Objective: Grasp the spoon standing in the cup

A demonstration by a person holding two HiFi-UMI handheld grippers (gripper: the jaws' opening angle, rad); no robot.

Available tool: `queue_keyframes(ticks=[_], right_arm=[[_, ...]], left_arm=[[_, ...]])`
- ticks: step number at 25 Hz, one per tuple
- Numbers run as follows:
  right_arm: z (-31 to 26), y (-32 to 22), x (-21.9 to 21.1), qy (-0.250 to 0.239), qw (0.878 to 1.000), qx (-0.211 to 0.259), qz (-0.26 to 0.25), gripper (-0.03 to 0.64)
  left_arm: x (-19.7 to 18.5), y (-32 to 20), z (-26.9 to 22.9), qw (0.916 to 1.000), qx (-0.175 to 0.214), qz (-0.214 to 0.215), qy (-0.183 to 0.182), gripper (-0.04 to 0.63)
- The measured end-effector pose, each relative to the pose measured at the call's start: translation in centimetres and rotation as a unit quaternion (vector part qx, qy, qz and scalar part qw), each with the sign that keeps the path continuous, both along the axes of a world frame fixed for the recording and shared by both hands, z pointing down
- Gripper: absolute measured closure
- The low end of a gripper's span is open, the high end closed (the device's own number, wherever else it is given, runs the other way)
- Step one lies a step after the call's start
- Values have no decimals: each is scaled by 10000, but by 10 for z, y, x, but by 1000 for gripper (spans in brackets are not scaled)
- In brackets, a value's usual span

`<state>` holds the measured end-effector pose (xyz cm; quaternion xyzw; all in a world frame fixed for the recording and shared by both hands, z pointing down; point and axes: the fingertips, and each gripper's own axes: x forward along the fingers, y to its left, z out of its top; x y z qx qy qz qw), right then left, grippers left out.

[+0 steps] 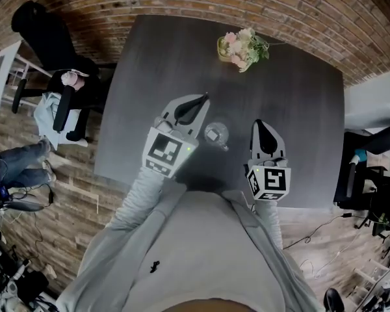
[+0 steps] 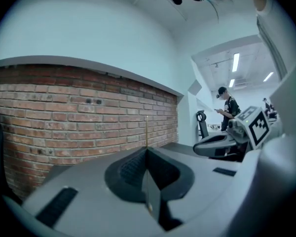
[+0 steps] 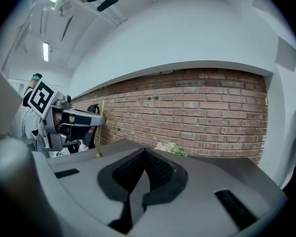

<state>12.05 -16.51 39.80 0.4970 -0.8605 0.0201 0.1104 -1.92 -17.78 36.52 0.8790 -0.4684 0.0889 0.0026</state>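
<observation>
My left gripper [image 2: 147, 149] is shut on the thin gold spoon [image 2: 147, 130], whose handle sticks up above the closed jaw tips. In the right gripper view the spoon [image 3: 100, 127] hangs upright from the left gripper [image 3: 95, 118], with its greenish lower end just above the table. The glass cup [image 1: 216, 134] stands on the dark table [image 1: 299, 109] between both grippers. The left gripper [image 1: 205, 97] points past the cup's far left side. My right gripper [image 1: 258, 122] sits to the cup's right, shut with nothing in its jaws [image 3: 145, 152]. Whether the spoon's end is still inside the cup is hidden.
A bunch of flowers [image 1: 242, 47] lies at the table's far edge before the brick wall [image 3: 212, 107]. A seated person and office chair [image 1: 49, 38] are off the table's left side. Another person [image 2: 229, 110] stands in the room beyond.
</observation>
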Motion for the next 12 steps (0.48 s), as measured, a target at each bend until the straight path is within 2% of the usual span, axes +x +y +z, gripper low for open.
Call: queue_keyframes(ticks=[5, 12], right_arm=[[-11, -12, -13, -46, 9998, 117, -142, 600], [-17, -20, -23, -157, 9996, 142, -180, 600]], left_arm=[[-33, 6, -11, 9982, 168, -567, 57, 577], [-70, 19, 7, 9938, 43, -1105, -147, 577]])
